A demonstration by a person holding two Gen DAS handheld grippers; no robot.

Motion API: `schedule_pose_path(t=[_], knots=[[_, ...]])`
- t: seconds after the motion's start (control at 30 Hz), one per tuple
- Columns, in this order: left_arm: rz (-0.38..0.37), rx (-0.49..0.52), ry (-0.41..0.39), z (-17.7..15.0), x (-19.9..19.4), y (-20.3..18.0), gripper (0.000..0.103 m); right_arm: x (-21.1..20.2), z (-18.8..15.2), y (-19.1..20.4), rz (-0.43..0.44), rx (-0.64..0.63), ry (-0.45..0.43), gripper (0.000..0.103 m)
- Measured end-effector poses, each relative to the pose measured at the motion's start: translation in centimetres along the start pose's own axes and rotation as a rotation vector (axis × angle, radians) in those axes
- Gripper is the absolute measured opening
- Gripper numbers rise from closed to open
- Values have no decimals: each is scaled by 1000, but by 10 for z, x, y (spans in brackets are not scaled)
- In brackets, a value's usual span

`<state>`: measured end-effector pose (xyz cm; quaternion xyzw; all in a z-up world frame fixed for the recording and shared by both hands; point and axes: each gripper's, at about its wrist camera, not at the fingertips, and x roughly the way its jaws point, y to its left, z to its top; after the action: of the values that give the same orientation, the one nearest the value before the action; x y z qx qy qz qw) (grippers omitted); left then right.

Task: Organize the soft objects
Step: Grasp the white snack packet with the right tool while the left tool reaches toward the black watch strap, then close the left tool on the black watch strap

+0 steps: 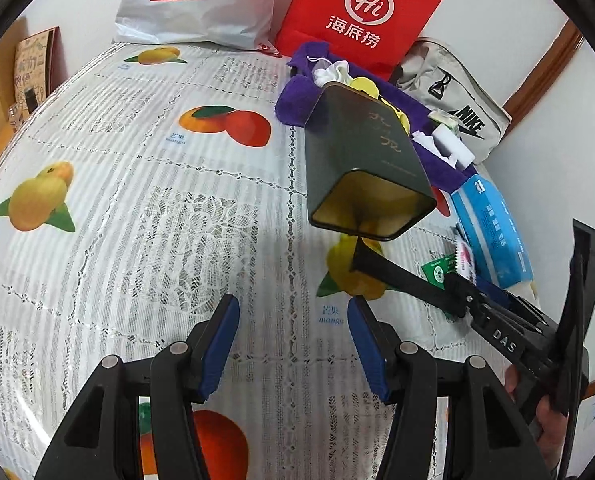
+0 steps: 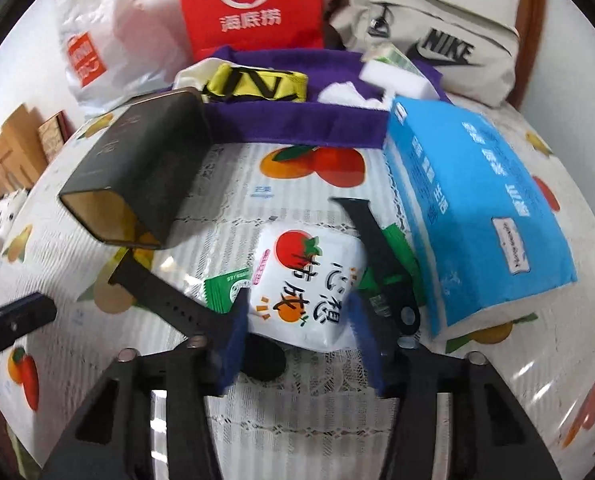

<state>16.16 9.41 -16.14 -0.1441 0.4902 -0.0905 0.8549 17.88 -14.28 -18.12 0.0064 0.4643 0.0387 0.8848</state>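
Soft goods crowd the far right of the worktop: a purple cloth bin holds a yellow pouch and white sponge, with a blue tissue pack just beside it and a small white tissue packet lying nearer. The right tool hangs over that packet, its blue-padded jaws spread wide on either side of it, whether touching is unclear. The left tool hovers wide open above bare fruit-print cloth, near a dark tin lying on its side.
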Motion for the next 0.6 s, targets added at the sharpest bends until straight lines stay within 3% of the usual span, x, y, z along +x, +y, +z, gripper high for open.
schedule_pose_path(t=[0.37, 0.6], knots=[[-14, 39, -1, -9, -1, -25, 54, -34, -15, -21, 147, 17, -31, 44], [-4, 50, 20, -10, 16, -60, 54, -59, -28, -47, 142, 14, -83, 44]])
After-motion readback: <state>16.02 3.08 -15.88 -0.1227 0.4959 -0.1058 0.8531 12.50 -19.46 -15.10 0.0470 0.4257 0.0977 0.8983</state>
